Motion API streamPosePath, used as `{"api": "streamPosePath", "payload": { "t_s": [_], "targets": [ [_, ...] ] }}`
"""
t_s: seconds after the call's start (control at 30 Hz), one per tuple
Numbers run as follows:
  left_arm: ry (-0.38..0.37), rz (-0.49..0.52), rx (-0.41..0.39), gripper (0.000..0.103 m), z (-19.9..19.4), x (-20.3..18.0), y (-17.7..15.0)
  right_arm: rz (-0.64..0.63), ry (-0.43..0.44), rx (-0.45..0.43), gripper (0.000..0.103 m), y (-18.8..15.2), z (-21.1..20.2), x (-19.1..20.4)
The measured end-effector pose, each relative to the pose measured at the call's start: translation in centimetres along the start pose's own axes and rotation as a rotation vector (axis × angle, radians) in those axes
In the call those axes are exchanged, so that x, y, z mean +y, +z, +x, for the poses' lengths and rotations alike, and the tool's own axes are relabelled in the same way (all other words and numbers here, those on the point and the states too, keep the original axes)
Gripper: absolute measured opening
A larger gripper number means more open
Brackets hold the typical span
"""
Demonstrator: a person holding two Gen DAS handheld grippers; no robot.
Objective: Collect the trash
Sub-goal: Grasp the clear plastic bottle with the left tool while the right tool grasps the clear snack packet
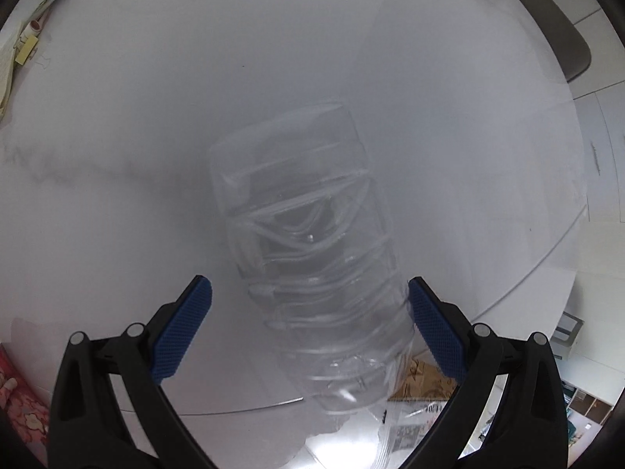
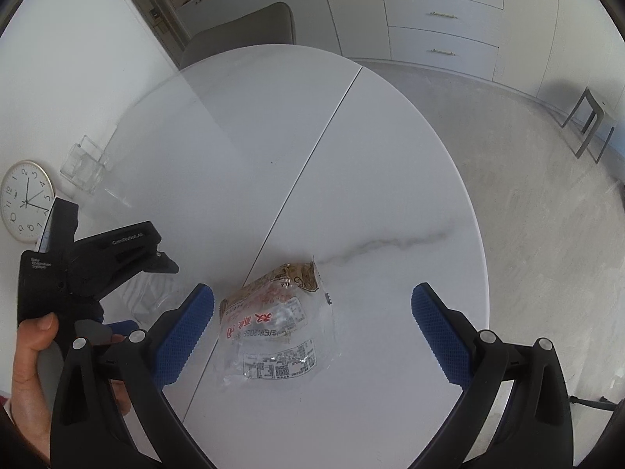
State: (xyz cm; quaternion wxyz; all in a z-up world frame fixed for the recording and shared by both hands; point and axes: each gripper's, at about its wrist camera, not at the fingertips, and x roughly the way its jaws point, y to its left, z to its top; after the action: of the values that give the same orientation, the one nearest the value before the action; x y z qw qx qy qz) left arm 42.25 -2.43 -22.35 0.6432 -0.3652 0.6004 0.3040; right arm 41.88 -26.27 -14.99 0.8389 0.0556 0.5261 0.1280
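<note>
On the far left of the right wrist view, a hand [image 2: 29,367] grips the left gripper [image 2: 136,258], and only its black body shows from the side there, its tips lost against something clear and faint beneath them. Behind it a round clock [image 2: 25,199] is half covered by the gripper body, and a clear acrylic holder [image 2: 84,168] stands by the wall; whether anything sits in it is impossible to say.

Over to the left wrist view: the left gripper [image 1: 308,328] is spread wide, and a clear plastic bottle [image 1: 312,258] lies lengthwise between the blue pads [image 1: 183,332]. The bottle is smeared and ghostly, its ribs doubled up, and its near end runs under the camera so the cap cannot be seen. The right-hand pad sits right against the bottle wall; the left-hand pad stands clear of it, so nothing is clamped. No liquid can be made out inside. At the top left edge some papers and pens [image 1: 27,39] are cut off by the lens rim.

Moving right, the white round table [image 2: 351,148] with its centre seam carries a crumpled clear wrapper [image 2: 273,328] with red print and a brown patterned end. The right gripper [image 2: 312,332] hangs above it, opened wide, the wrapper lying between the two pads but touching neither. Its small print is unreadable. Beyond the table a grey chair [image 2: 242,31] is partly hidden by the tabletop, and at the far right a stool [image 2: 590,125] stands on the floor.
</note>
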Motion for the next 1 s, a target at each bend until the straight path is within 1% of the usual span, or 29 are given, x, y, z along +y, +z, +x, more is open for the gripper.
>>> {"api": "streamPosePath", "payload": {
  "t_s": [0.07,0.1,0.13,0.17,0.2,0.3,0.33,0.5,0.53,0.63,0.77,0.83,0.93,1.0],
  "targets": [
    [-0.001,0.014,-0.002,0.089,0.3,-0.2,0.2,-0.006,-0.005,0.005,0.101,-0.2,0.2,-0.1],
    [-0.002,0.032,0.002,0.081,0.4,-0.2,0.1,-0.007,-0.005,0.009,0.101,-0.2,0.3,-0.1],
    [0.002,0.061,0.015,0.075,0.7,-0.5,0.1,-0.004,-0.006,0.013,0.101,-0.2,0.5,-0.1],
    [0.022,0.1,0.002,0.071,0.7,-0.8,0.0,0.002,-0.007,0.021,0.101,-0.3,0.7,-0.2],
    [0.019,0.129,-0.011,0.07,0.6,-1.0,-0.2,0.007,-0.007,0.027,0.101,-0.3,0.9,-0.3],
    [0.001,0.181,-0.027,0.069,0.6,-1.1,-0.7,0.019,-0.002,0.043,0.101,-0.4,1.4,-0.4],
    [-0.007,0.205,-0.036,0.069,0.4,-1.1,-1.4,0.023,0.001,0.05,0.101,-0.4,1.7,-0.4],
    [-0.026,0.338,-0.076,0.069,0.0,-0.7,-3.0,0.04,0.004,0.093,0.101,-0.1,3.1,-0.4],
    [-0.027,0.367,-0.085,0.069,-0.2,-1.0,-2.5,0.042,0.009,0.105,0.101,0.0,3.5,-0.3],
    [-0.005,0.471,-0.142,0.069,-1.1,-0.7,-4.1,0.053,0.017,0.152,0.101,0.3,4.9,-0.1],
    [-0.003,0.598,-0.199,0.069,-2.6,0.5,-6.0,0.078,0.036,0.201,0.101,0.3,6.3,0.4],
    [-0.006,0.642,-0.231,0.069,-3.5,1.3,-7.0,0.093,0.043,0.218,0.101,0.1,6.8,0.7],
    [-0.012,0.691,-0.268,0.069,-4.9,3.0,-7.5,0.113,0.058,0.241,0.1,-0.4,7.3,1.2],
    [-0.025,0.692,-0.292,0.069,-5.8,4.6,-8.0,0.119,0.055,0.236,0.091,-0.7,7.4,1.5]
  ]
}}
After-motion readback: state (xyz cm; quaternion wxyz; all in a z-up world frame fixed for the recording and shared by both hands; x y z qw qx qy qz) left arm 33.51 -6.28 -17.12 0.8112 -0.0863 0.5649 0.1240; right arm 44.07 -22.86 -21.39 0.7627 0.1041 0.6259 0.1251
